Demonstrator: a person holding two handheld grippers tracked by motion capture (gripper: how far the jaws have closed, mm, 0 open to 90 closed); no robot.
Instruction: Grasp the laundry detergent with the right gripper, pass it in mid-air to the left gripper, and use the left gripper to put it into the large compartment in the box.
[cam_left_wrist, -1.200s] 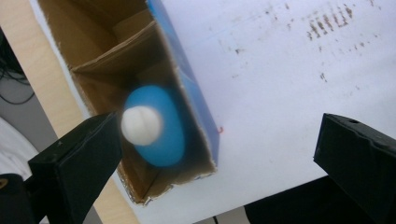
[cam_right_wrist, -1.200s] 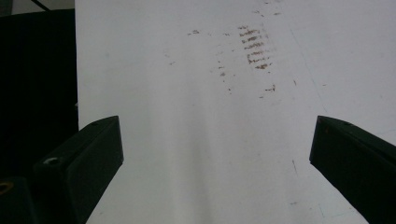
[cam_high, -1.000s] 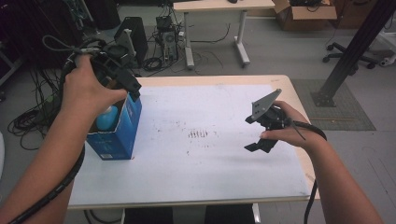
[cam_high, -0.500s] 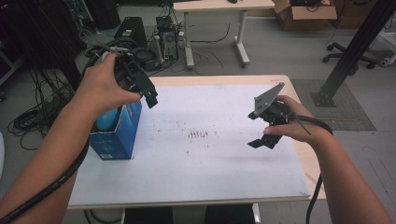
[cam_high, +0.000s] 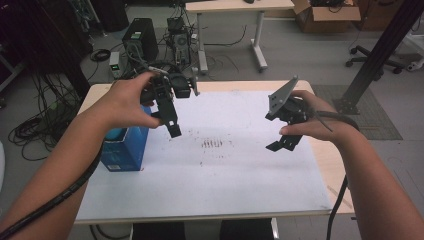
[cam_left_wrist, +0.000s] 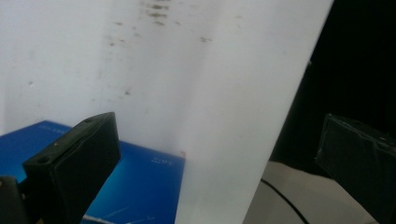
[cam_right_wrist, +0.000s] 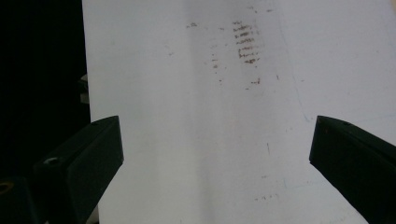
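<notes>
We hold the left gripper (cam_high: 172, 125) and right gripper (cam_high: 282, 142) released and empty above the desk (cam_high: 225, 175), the blue box (cam_high: 125, 150) just beside the left jaws, seemingly light, stiff cardboard, best gripped across its side walls.

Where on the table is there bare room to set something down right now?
Most of the white table is bare: the whole near half, and the middle around the brown smudges. The blue box takes the left edge. Both grippers, left and right, hover open above the far half.

Matt white table (cam_high: 240, 170), glossy blue box (cam_high: 125, 150)
</notes>
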